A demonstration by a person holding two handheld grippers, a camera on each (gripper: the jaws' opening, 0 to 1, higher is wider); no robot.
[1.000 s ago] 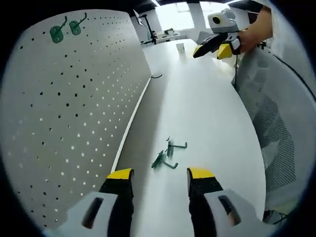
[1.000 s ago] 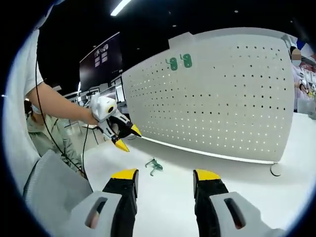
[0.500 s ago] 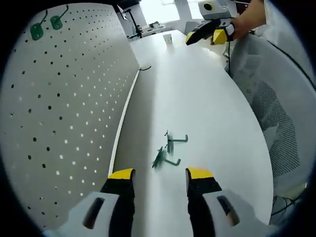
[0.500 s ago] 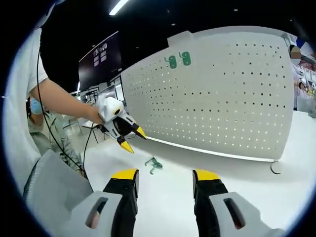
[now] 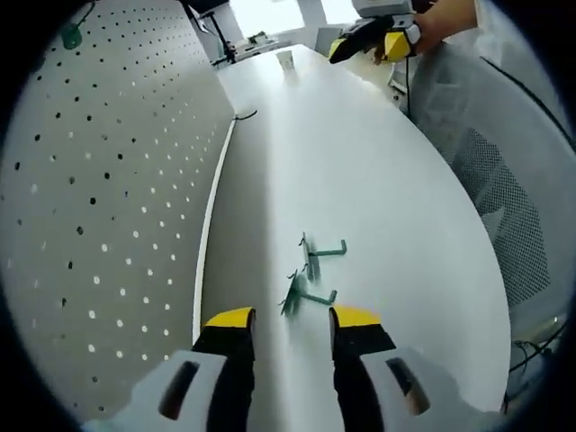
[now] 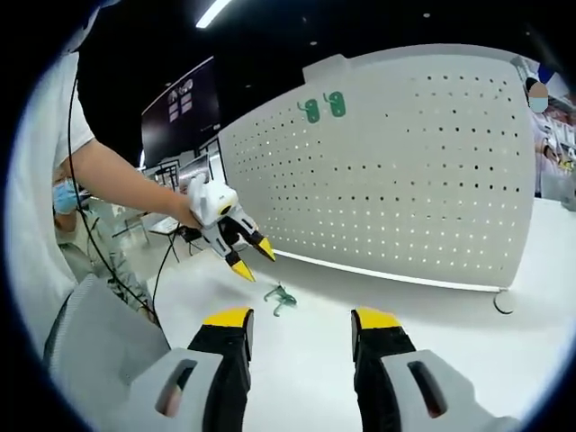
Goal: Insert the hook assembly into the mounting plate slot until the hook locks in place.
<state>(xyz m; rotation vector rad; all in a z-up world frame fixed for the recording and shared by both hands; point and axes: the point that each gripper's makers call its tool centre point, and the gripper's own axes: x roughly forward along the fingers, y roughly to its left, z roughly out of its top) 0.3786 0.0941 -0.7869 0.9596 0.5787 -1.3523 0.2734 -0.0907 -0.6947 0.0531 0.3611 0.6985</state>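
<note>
Two loose green hooks lie on the white table: one [image 5: 320, 252] farther off, the other [image 5: 302, 295] just beyond my left gripper [image 5: 286, 319], which hovers open above the tabletop. In the right gripper view the same hooks [image 6: 280, 298] form a small green cluster, with the left gripper [image 6: 252, 257] hanging open just above and left of them. The white pegboard [image 6: 423, 180] stands upright with two green hooks [image 6: 322, 106] mounted near its top left corner. My right gripper [image 6: 299, 318] is open and holds nothing; it also shows far off [image 5: 369, 43] in the left gripper view.
The pegboard [image 5: 99, 207] runs along the table's left side in the left gripper view. A mesh chair back [image 5: 504, 207] stands at the table's right edge. A small white cup [image 5: 286, 59] sits at the far end. A person's arm [image 6: 117, 184] holds the left gripper.
My left gripper has dropped lower and closer to the loose hooks, its jaws a little narrower. The right gripper has stayed put.
</note>
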